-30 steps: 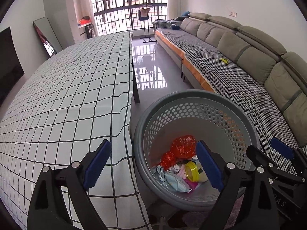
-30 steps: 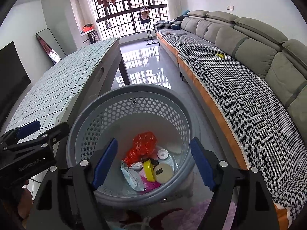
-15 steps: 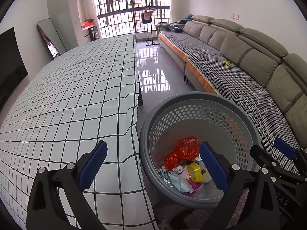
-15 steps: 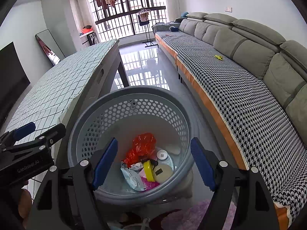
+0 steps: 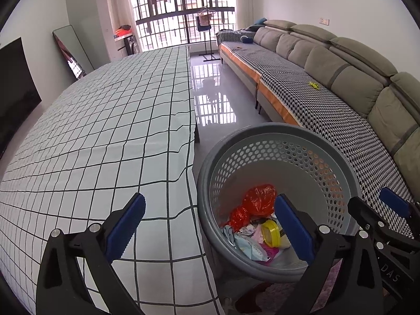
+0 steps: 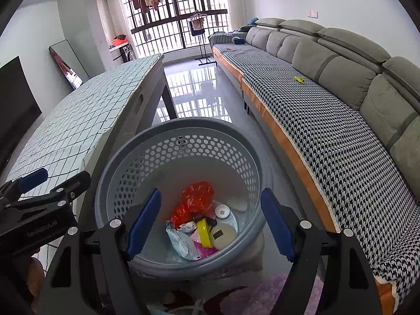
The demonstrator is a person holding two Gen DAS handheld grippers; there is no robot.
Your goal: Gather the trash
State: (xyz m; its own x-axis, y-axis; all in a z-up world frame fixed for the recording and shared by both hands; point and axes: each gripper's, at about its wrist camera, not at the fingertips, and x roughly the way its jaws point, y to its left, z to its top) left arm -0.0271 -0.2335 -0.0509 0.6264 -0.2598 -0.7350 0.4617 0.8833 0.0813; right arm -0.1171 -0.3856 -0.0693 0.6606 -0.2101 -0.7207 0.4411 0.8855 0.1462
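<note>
Glossy tiled floor [image 6: 199,89] carries the grey basket [image 6: 126,157] (trash inside), beside the table [image 5: 105,120]

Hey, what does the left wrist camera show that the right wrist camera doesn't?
Only the left wrist view looks across the top of the checked tablecloth, with the open, empty left gripper half over it, and catches the right gripper's side.

Only the right wrist view shows the table's side panel, a white round lid and a cream disc in the bin, framed by its open, empty jaws.

Both show the grey perforated basket, red plastic bag, yellow ring, sofa and barred window.
</note>
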